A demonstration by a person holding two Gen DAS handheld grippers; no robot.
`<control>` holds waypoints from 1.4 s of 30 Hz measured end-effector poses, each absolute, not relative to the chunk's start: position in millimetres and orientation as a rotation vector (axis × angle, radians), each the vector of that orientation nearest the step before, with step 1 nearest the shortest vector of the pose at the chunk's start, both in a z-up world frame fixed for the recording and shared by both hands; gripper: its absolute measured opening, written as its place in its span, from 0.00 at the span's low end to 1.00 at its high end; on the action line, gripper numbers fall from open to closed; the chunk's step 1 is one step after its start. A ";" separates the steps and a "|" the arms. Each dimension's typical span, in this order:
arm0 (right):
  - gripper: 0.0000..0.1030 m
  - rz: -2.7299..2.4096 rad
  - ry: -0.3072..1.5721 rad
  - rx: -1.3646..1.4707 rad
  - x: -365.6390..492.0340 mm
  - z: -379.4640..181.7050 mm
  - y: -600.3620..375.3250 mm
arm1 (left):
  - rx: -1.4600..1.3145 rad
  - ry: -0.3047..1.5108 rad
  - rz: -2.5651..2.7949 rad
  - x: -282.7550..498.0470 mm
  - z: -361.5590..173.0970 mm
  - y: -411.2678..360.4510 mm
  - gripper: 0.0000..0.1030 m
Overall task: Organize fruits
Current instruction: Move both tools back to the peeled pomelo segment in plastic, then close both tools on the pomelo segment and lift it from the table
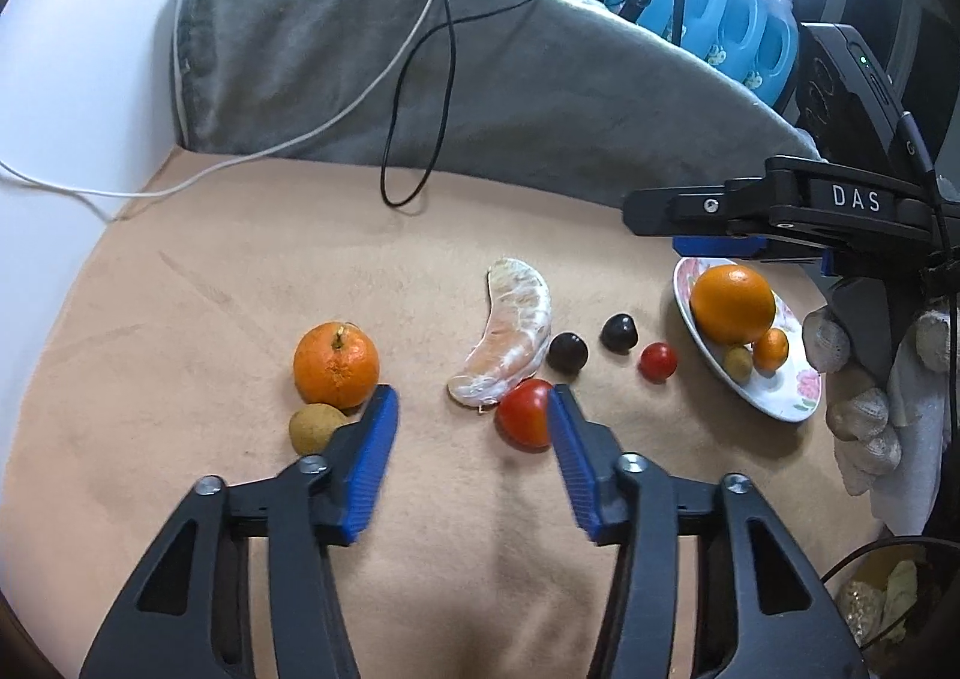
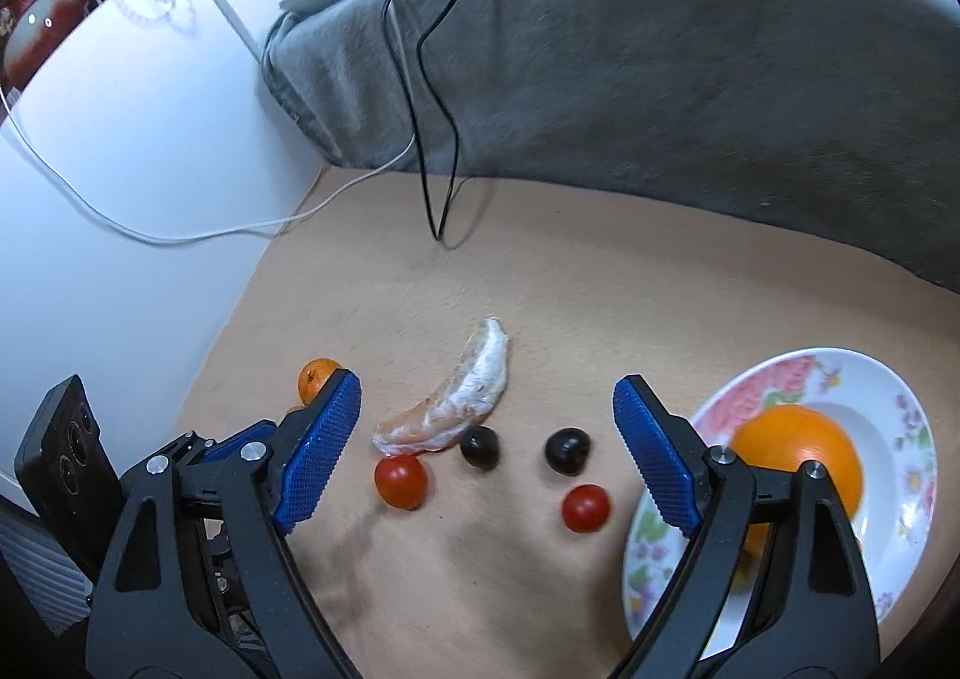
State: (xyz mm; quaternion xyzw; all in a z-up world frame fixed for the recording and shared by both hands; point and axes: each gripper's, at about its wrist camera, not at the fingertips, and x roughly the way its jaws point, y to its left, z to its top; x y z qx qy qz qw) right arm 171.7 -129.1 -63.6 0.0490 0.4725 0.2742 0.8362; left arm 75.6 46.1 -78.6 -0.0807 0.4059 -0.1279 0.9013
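Observation:
Fruit lies scattered on a tan cloth. My left gripper (image 1: 471, 400) is open low over it, with a mandarin (image 1: 336, 373) and a small yellow-brown fruit (image 1: 312, 427) just left of its left pad. A red tomato (image 1: 522, 415) sits against the outer side of its right pad. A peeled citrus segment (image 1: 510, 337) ends near the gap. My right gripper (image 2: 487, 382) stands wide open above two dark fruits (image 2: 480, 446) (image 2: 567, 451) and two tomatoes (image 2: 401, 481) (image 2: 585, 508). The flowered plate (image 2: 870, 379) at the right holds a large orange (image 2: 804, 451).
A grey blanket (image 1: 480, 79) is banked along the back, with a black cable (image 1: 390, 187) and a white cable (image 1: 210, 175) trailing onto the cloth. A white wall (image 2: 120, 199) borders the left. Blue bottles (image 1: 720, 1) stand behind. A gloved hand (image 1: 858, 415) holds the right gripper.

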 end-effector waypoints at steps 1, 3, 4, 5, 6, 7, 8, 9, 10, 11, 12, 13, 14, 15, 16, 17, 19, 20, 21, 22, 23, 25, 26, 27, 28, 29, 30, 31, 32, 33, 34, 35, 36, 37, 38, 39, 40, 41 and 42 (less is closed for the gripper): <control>0.87 0.581 1.006 0.097 172.7 -65.1 -125.2 | -0.169 0.848 -0.271 78.2 -81.2 47.2 0.42; 0.87 0.586 1.019 0.090 175.0 -68.1 -118.2 | -0.174 0.863 -0.282 82.0 -84.9 48.3 0.36; 0.87 0.591 1.031 0.092 176.9 -70.8 -114.6 | -0.180 0.873 -0.289 84.6 -87.5 48.9 0.35; 0.87 0.595 1.041 0.096 178.5 -72.9 -112.6 | -0.179 0.879 -0.293 86.1 -89.0 48.9 0.34; 0.86 0.599 1.053 0.100 180.4 -75.2 -110.2 | -0.173 0.883 -0.296 87.1 -90.1 48.3 0.34; 0.84 0.603 1.065 0.106 182.5 -78.0 -108.0 | -0.164 0.889 -0.300 88.3 -91.5 47.0 0.33; 0.81 0.608 1.082 0.111 185.3 -81.7 -105.0 | -0.160 0.894 -0.304 89.4 -92.5 46.2 0.32; 0.79 0.612 1.096 0.115 187.4 -84.8 -102.8 | -0.156 0.898 -0.308 90.4 -93.3 45.7 0.32; 0.79 0.614 1.110 0.118 189.7 -88.4 -100.3 | -0.149 0.903 -0.312 92.0 -94.6 44.4 0.32; 0.79 0.615 1.118 0.119 191.0 -90.4 -98.7 | -0.145 0.906 -0.314 93.4 -95.3 43.8 0.32; 0.79 0.617 1.127 0.119 193.0 -93.0 -96.1 | -0.140 0.911 -0.316 94.6 -96.4 43.3 0.31; 0.79 0.618 1.135 0.119 194.9 -95.7 -93.2 | -0.133 0.917 -0.315 97.0 -98.1 43.1 0.30; 0.77 0.618 1.145 0.120 196.8 -98.8 -90.8 | -0.126 0.922 -0.313 98.2 -99.3 42.9 0.30; 0.72 0.616 1.153 0.122 198.5 -101.1 -89.3 | -0.118 0.927 -0.312 99.3 -100.5 42.7 0.29; 0.69 0.616 1.165 0.126 200.4 -103.9 -87.7 | -0.109 0.934 -0.313 101.0 -102.3 42.7 0.28; 0.64 0.614 1.182 0.131 203.1 -107.9 -85.9 | -0.104 0.938 -0.314 102.1 -103.6 42.6 0.28; 0.63 0.610 1.204 0.136 206.5 -114.2 -84.0 | -0.099 0.950 -0.321 105.7 -107.0 42.5 0.27; 0.63 0.609 1.209 0.134 208.7 -116.4 -82.5 | -0.099 0.954 -0.324 106.9 -108.0 42.6 0.27; 0.62 0.608 1.213 0.130 209.2 -118.4 -81.4 | -0.099 0.959 -0.328 108.4 -109.1 42.6 0.27; 0.61 0.609 1.217 0.128 209.7 -120.2 -80.3 | -0.100 0.961 -0.330 109.3 -109.7 42.7 0.26; 0.57 0.609 1.225 0.128 210.8 -122.8 -78.9 | -0.101 0.963 -0.332 110.3 -110.4 42.8 0.26; 0.55 0.610 1.238 0.135 213.0 -126.9 -77.3 | -0.104 0.969 -0.339 113.3 -112.0 42.1 0.25; 0.54 0.611 1.243 0.140 214.5 -129.4 -77.2 | -0.107 0.974 -0.344 115.8 -113.2 42.0 0.25; 0.54 0.611 1.247 0.143 215.5 -131.1 -76.9 | -0.108 0.978 -0.349 117.3 -114.4 41.6 0.25; 0.54 0.611 1.250 0.146 216.1 -132.1 -76.5 | -0.105 0.983 -0.354 118.2 -115.5 40.9 0.25; 0.54 0.613 1.252 0.151 217.2 -133.5 -76.0 | -0.102 0.985 -0.358 118.8 -116.1 40.5 0.25; 0.54 0.613 1.253 0.153 217.6 -134.1 -76.1 | -0.100 0.988 -0.361 119.6 -116.5 40.4 0.25; 0.54 0.614 1.254 0.156 218.3 -134.6 -75.8 | -0.098 0.990 -0.364 120.5 -116.8 40.1 0.25; 0.54 0.615 1.256 0.158 219.0 -135.3 -75.3 | -0.095 0.991 -0.365 122.6 -117.6 40.3 0.25; 0.53 0.615 1.257 0.159 219.3 -135.2 -75.1 | -0.093 0.993 -0.367 123.5 -118.0 40.3 0.25; 0.52 0.615 1.257 0.159 219.4 -134.9 -75.7 | -0.093 0.995 -0.369 125.0 -118.7 40.3 0.25; 0.50 0.615 1.258 0.157 219.6 -135.0 -75.4 | -0.094 0.996 -0.370 125.7 -119.2 40.4 0.25; 0.50 0.614 1.260 0.155 221.1 -136.0 -71.8 | -0.092 0.996 -0.371 126.2 -119.5 40.3 0.25; 0.50 0.613 1.261 0.153 221.2 -136.0 -71.7 | -0.091 0.995 -0.371 125.9 -119.5 39.6 0.25; 0.49 0.612 1.262 0.153 221.9 -136.5 -71.8 | -0.090 0.995 -0.371 127.8 -120.2 38.9 0.25; 0.47 0.612 1.263 0.151 222.1 -136.7 -70.7 | -0.089 0.994 -0.371 127.6 -120.4 38.5 0.25; 0.46 0.612 1.265 0.148 222.2 -137.0 -69.5 | -0.089 0.993 -0.373 128.5 -120.6 38.0 0.24; 0.46 0.610 1.264 0.145 222.1 -137.1 -68.3 | -0.090 0.993 -0.375 128.0 -120.5 37.9 0.23; 0.46 0.607 1.263 0.142 221.8 -137.2 -67.6 | -0.089 0.992 -0.378 126.8 -120.0 37.4 0.22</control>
